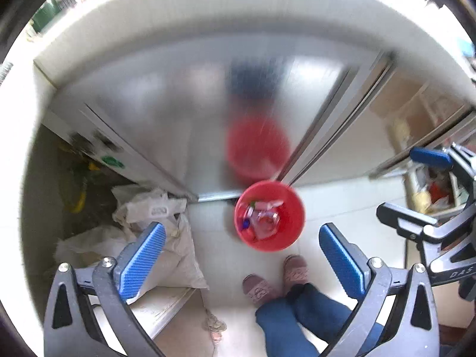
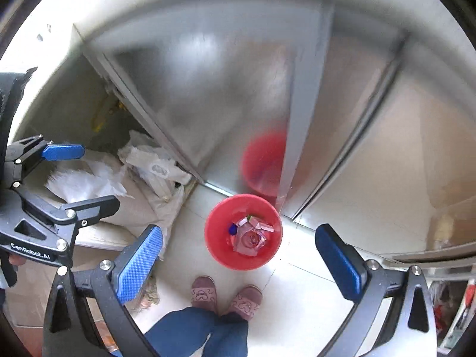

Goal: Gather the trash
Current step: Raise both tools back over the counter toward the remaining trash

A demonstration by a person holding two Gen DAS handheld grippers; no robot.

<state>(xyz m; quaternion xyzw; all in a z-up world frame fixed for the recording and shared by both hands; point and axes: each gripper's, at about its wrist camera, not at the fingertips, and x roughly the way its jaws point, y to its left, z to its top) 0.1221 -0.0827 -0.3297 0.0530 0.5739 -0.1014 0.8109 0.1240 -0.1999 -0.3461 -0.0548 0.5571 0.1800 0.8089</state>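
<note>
White tile floor; red bin beside steel cabinet.

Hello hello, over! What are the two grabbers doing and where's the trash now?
Left gripper open, empty. Right gripper open, empty. Trash inside red bucket on floor, by metal door. Sacks left of bucket, not blocking.

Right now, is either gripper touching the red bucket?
Apart. Both wrist views show the left gripper and right gripper open, held above the red bucket on the floor.
</note>
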